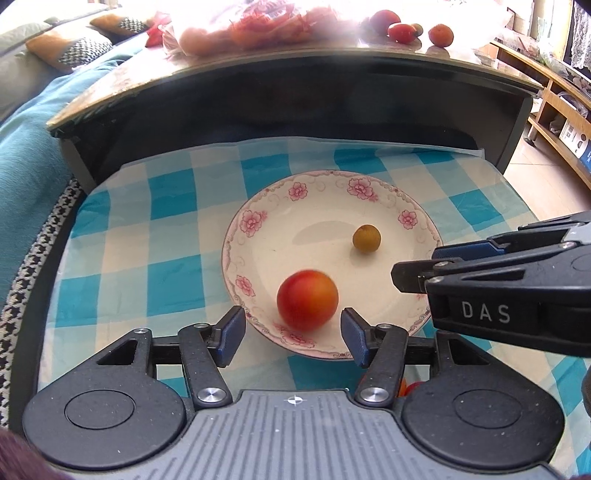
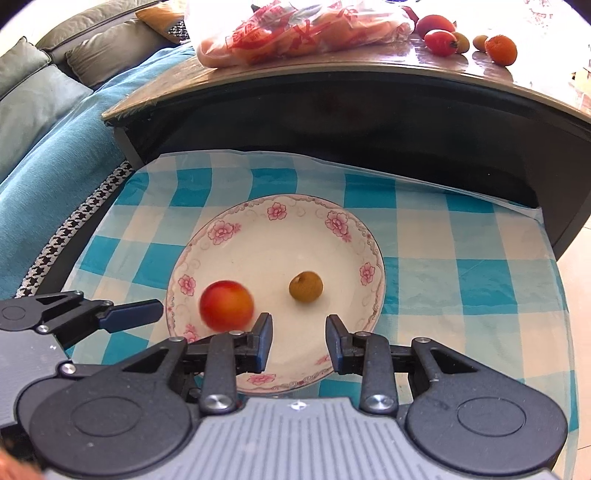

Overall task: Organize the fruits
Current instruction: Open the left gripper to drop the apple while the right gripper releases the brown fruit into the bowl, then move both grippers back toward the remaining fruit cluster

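Counter (image 1: 258, 85) up back w/ bag (image 1: 243, 29) of fruit plus loose fruits (image 1: 402, 31) still to move. Below it a lower surface w/ checked cloth (image 1: 147, 229), plate (image 1: 332, 184) in the middle of it.

On the plate: red fruit (image 1: 307, 300) near the front rim, looks blurred so we judge it's rolling/settling. Small olive fruit (image 1: 366, 239) further back right, apart from the red one.

Left hand-held gripper (image 1: 293, 330): jaws apart, red fruit just ahead between the pads, pads not touching it. Right hand-held gripper (image 2: 297, 341): jaws apart, nothing between them, olive fruit (image 2: 306, 287) just ahead. So both fruits are released into the plate, neither held.

We read the step as: drop done, back off, go fetch the next ones from the counter.

How to do it well:
- keep jaws apart while backing off, so pads don't clip the fruit
- lift before pulling back; plate rim sits right under both sets of tips
- let the red fruit stop first, it's close to the rim and could hop out if nudged
- grippers sit near each other, so retreat one at a time or diverge
- next drops: aim at plate centre, release low.
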`<act>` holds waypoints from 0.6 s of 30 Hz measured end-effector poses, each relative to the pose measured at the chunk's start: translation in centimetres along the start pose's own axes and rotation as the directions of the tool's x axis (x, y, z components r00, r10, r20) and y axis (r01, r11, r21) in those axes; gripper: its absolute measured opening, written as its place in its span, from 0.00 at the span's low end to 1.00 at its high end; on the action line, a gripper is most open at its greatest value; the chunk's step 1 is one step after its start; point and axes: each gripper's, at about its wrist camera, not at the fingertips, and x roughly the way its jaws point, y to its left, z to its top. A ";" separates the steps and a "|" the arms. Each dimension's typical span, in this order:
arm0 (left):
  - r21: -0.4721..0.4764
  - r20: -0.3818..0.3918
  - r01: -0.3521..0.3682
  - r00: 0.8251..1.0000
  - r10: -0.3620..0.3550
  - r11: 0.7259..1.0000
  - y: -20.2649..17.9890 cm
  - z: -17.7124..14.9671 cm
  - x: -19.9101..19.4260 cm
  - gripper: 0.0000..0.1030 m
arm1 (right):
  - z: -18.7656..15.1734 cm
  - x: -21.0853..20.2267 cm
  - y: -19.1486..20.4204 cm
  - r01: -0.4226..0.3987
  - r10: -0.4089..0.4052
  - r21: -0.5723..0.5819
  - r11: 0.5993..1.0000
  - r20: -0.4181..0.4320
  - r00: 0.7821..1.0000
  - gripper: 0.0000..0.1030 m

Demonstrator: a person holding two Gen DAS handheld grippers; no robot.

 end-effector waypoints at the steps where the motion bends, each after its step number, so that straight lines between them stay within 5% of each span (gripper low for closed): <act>1: 0.000 0.003 -0.001 1.000 0.001 1.000 0.0 -0.1 -0.2 0.64 | -0.1 -0.2 0.1 0.000 0.000 0.000 1.000 0.002 1.000 0.33; 18: 0.017 0.028 -0.028 0.999 0.028 0.999 -0.4 -3.0 -3.6 0.67 | -3.8 -4.3 1.5 0.029 -0.029 -0.005 1.000 0.039 0.999 0.33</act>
